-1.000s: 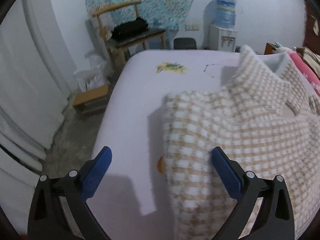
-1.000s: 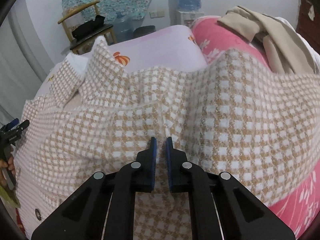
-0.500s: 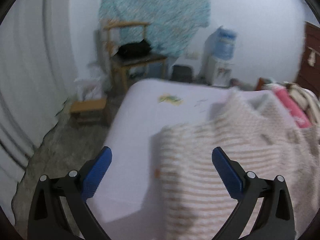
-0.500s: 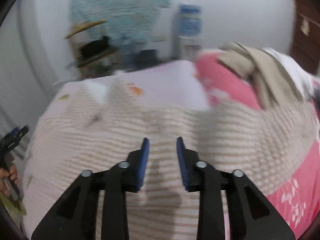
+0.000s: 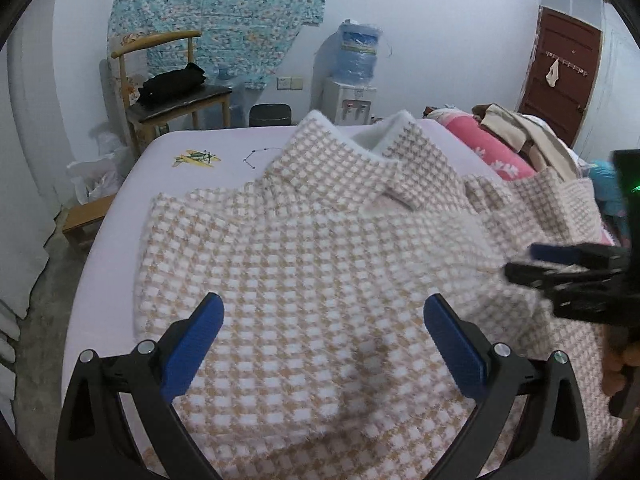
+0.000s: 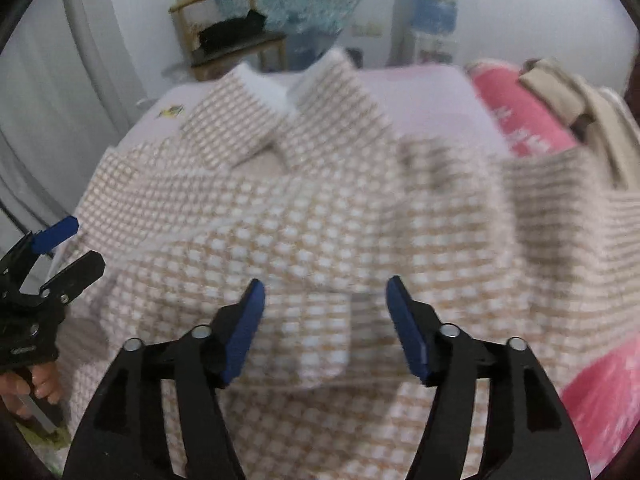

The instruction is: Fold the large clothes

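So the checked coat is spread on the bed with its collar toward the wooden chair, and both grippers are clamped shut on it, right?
Not quite. The checked coat does lie on the bed, collar toward the wooden chair, but neither gripper clamps it. The left gripper and right gripper are open above the fabric, as each wrist view shows.

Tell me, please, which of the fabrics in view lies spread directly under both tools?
The beige-and-white checked garment, laid flat on the bed. The pink floral blanket is bunched at the bed's far right, and the turquoise floral cloth hangs on the wall.
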### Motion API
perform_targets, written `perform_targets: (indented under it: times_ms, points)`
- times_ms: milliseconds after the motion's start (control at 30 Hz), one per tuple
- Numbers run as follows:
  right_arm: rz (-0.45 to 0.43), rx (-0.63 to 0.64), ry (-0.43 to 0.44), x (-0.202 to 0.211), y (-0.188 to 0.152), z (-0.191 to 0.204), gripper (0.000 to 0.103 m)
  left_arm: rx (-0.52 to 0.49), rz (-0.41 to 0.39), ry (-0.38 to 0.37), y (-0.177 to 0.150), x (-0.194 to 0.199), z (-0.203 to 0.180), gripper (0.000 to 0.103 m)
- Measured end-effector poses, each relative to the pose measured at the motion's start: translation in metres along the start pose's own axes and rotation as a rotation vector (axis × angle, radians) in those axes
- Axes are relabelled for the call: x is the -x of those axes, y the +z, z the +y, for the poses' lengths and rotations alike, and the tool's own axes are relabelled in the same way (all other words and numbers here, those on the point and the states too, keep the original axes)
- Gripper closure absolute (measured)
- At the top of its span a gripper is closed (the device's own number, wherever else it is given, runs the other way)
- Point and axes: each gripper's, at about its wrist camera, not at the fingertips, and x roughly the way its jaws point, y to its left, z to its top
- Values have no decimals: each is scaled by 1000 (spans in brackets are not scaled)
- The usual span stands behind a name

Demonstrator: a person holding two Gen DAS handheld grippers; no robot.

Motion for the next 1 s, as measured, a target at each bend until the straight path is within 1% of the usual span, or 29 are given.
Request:
perform_targets:
  times_ms: [67,133,200,300,400,467,500,600,633,700,767,800,867,900,933,1000]
  points:
    - [17,-19,-21,-3,-4,-11,37,-8,18,19,-1,-8,0,4]
    - [62,-41,-40,-14,-14,-21,37,-15,44,43,-6,-15,1,4]
    - [52,-23,-39,-12,-23,-22,37,-9,77,58,-12,-22,4,4]
    - [44,-15,-52,-5,-24,-20,37,5,100,63,-21,-29,8,4]
    - [12,-36,-34,11,-22,-31,34,-10,113,79,-22,-31,6,4]
    - [-25,-57,-21,27,-22,-41,27,-20,121,87,-23,-32,5,4]
    - [-45,-72,-15,35,-20,-44,26,-19,123,86,-23,-32,5,4]
    - [-91,-129,-12,57,-19,-71,23,-14,125,81,-23,-33,6,4]
    - [-114,-172,-10,68,-21,-91,23,-15,125,82,-22,-34,6,4]
    - [-136,-236,-10,80,-26,-116,23,-18,126,86,-22,-34,6,4]
    - [-150,-336,-22,92,-32,-156,23,-20,127,90,-22,-34,5,4]
    - [-158,-402,-18,99,-37,-183,23,-20,127,89,-22,-36,5,4]
    - [-170,-489,3,105,-42,-220,23,-21,126,89,-22,-35,5,4]
    - [-177,-553,-4,110,-47,-248,23,-21,126,89,-22,-35,5,4]
    - [-177,-589,-12,112,-51,-264,23,-21,126,89,-22,-35,5,4]
    - [-176,-687,-30,114,-61,-311,23,-22,126,89,-22,-35,5,4]
